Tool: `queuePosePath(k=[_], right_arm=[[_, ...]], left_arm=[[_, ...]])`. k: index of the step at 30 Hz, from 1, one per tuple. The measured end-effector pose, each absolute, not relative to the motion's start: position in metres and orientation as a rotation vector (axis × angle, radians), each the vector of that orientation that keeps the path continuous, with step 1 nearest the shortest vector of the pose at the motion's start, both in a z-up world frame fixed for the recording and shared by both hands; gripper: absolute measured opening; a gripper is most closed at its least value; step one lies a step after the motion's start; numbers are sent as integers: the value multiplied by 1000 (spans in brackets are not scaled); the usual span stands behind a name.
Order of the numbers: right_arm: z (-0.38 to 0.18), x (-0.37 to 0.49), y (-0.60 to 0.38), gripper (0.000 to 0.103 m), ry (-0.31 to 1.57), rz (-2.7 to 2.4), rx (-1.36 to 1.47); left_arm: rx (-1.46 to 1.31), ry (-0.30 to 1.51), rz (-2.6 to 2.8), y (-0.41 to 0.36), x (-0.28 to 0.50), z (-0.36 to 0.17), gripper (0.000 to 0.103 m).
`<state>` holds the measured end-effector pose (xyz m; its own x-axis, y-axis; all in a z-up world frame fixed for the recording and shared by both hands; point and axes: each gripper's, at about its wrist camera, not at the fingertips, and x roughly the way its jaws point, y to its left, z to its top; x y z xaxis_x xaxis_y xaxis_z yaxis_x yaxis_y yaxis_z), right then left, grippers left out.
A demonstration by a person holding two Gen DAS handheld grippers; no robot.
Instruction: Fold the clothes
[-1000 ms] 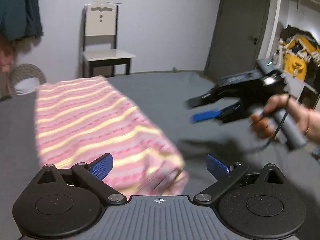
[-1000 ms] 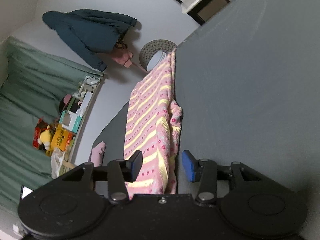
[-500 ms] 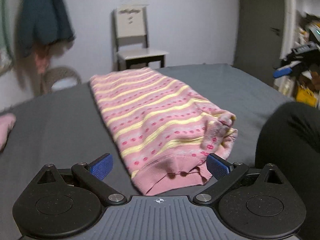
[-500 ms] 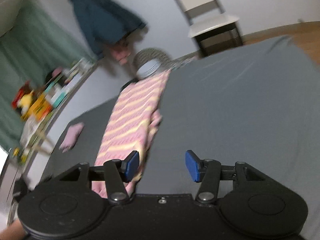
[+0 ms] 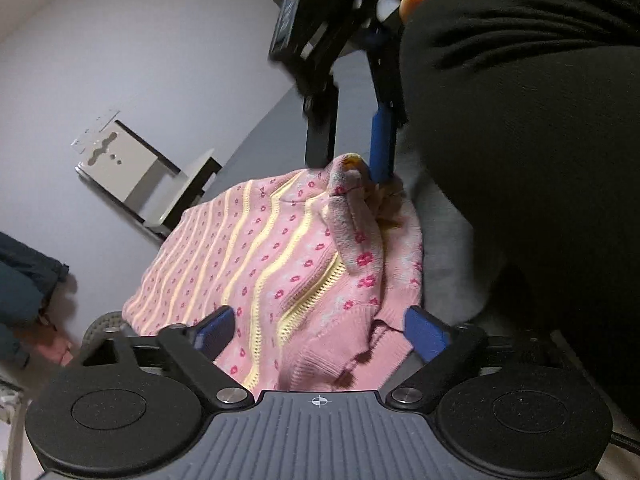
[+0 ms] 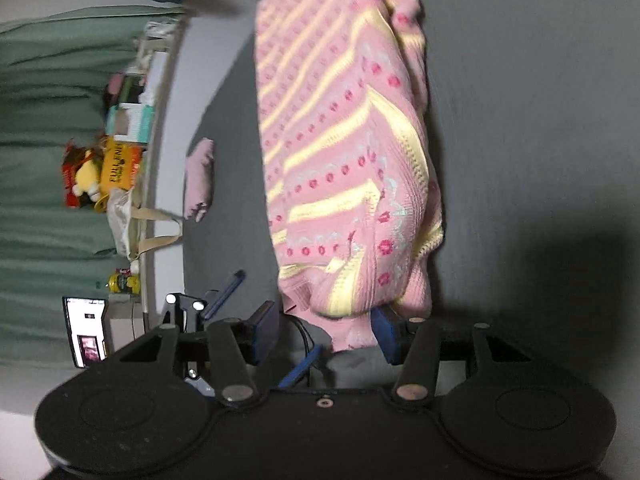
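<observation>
Lying on a grey bed [image 6: 520, 80], a pink sweater [image 5: 280, 252] with yellow stripes is partly folded. Both grippers are wide open: the left gripper [image 5: 320, 330] straddles its near hem, the right gripper [image 6: 326, 334] its bunched corner.

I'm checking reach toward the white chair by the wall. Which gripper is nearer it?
Probably left. The left gripper faces the chair across the sweater; the right gripper hangs over its nearer corner.

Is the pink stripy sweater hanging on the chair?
No, the pink sweater lies on the grey bed, while the chair stands behind it against the wall with nothing pink on it.
</observation>
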<state>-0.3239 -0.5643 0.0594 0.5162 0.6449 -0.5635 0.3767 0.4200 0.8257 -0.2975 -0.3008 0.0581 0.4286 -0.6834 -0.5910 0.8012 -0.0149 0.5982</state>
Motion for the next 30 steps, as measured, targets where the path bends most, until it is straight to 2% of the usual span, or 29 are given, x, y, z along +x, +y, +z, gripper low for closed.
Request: queuePosePath(k=[2,3,4,6,8,10,13,16,17,25,28,30], right_arm=[[54,-323,-561,48,1075,211,1209],[52,-324,-560,42,1073,204,1216],[49,-326,-559,37,1068,199,1226],[44,-334,-562,19,1050,201,1263],[42,-345,-568,14,1010,207,1299],[40,-354,-572,13,970,213,1334],[36,-368,-577,13,936,216,1381],[27,-377,-583,13,928,193,1420],[24,-378,-584,13,928,182,1430],[13,-371,-579,13,972,172,1362],[4,-369,-576,15,997,165,1383],[2,-371,-576,23,998,180,1408]], left_arm=[[1065,171,-1198,-307,-292,57,61],[1064,179,-1210,-310,-292,57,59],[1064,185,-1223,-312,-292,56,59],[1072,188,-1252,-317,-293,55,58],[1089,182,-1281,-321,-297,52,58],[1095,195,-1290,-327,-298,48,58],[1067,224,-1289,-332,-296,47,48],[1039,261,-1282,-335,-292,48,20],[1034,268,-1280,-336,-292,48,8],[1030,317,-1359,-317,-294,60,5],[1028,389,-1377,-317,-287,55,5],[1014,421,-1383,-317,-284,54,5]])
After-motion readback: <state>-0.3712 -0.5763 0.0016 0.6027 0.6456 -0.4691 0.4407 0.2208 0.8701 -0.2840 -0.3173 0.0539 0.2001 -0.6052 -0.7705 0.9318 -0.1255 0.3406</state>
